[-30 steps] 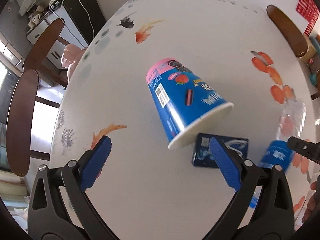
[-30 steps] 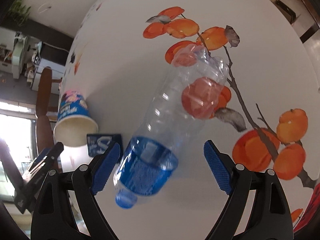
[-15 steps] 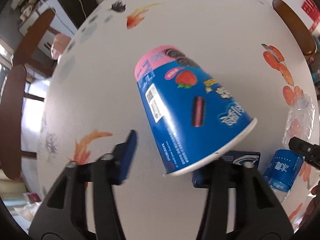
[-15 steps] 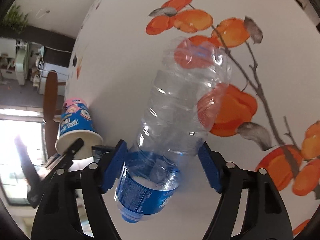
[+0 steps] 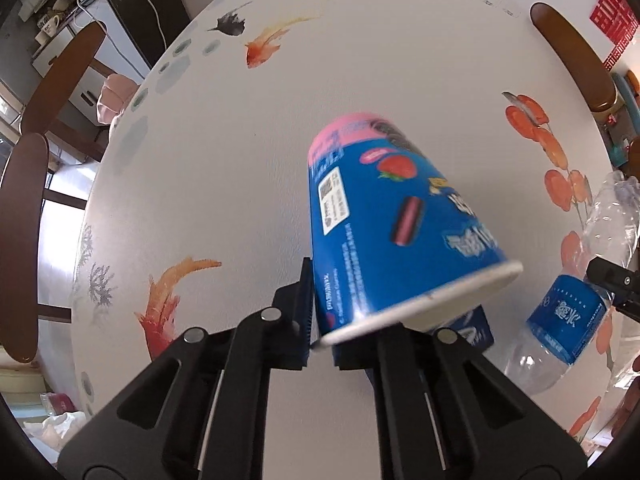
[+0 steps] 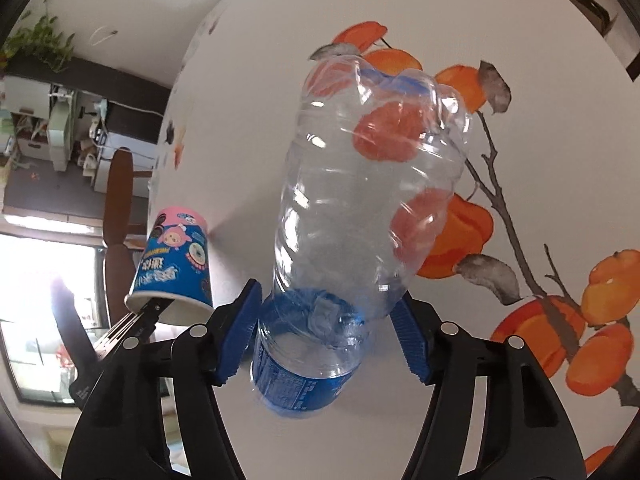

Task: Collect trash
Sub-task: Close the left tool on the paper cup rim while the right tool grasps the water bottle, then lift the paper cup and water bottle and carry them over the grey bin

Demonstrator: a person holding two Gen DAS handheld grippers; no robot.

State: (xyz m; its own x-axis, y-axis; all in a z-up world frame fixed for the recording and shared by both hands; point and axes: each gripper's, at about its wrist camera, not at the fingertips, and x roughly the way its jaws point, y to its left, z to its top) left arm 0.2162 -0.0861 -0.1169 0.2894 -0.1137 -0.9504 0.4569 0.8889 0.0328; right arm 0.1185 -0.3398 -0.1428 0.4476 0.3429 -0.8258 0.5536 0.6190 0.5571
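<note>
My left gripper [image 5: 344,320] is shut on the rim of a blue and pink paper cup [image 5: 396,224] and holds it tilted above the round white table [image 5: 224,152]. The cup also shows in the right wrist view [image 6: 174,268]. My right gripper [image 6: 326,336] is shut on a crushed clear plastic bottle [image 6: 360,200] with a blue label, lifted off the table. The bottle also shows in the left wrist view [image 5: 568,320]. A small dark blue box [image 5: 474,330] lies on the table under the cup, mostly hidden.
The table is painted with orange fish [image 5: 264,46] and orange fruit on branches [image 6: 464,232]. Brown wooden chairs [image 5: 24,232] stand around its edge, one at the far right [image 5: 572,60]. White cabinets [image 5: 120,32] stand beyond the far left.
Both grippers closed: the left one on the cup's rim, the right one on the bottle near its label. Both objects have risen off the table.
</note>
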